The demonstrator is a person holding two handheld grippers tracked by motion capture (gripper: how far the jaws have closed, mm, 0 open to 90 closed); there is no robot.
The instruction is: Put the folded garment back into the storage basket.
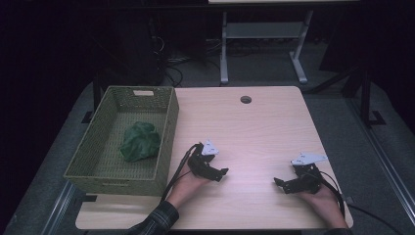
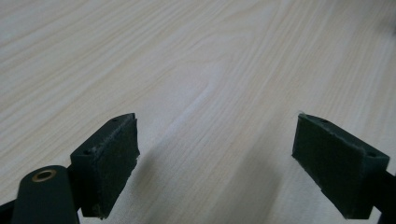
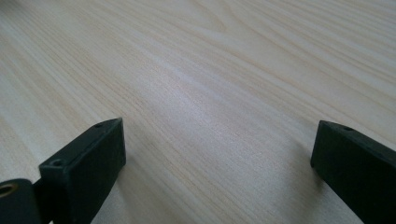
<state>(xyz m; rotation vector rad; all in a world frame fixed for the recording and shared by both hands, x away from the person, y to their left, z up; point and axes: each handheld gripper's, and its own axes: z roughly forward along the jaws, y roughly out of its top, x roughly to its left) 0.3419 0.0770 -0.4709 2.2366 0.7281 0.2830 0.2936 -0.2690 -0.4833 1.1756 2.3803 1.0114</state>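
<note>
A crumpled green cloth (image 1: 140, 141) lies inside a woven green basket (image 1: 165, 139) at the table's left side. My left gripper (image 1: 222, 173) rests low on the light wooden table (image 1: 254, 127), just right of the basket, jaws pointing right. In the left gripper view the left gripper (image 2: 217, 161) is open, with bare wood between its pads (image 2: 112, 158). My right gripper (image 1: 277, 183) sits near the front right of the table, jaws pointing left. The right gripper view has the right gripper (image 3: 217, 163) open too, over bare wood.
A round cable hole (image 1: 245, 99) sits near the table's far edge. Beyond the table stand the white legs of another desk (image 1: 224, 54) and dark equipment with cables on the floor. The basket's wall stands close to my left hand.
</note>
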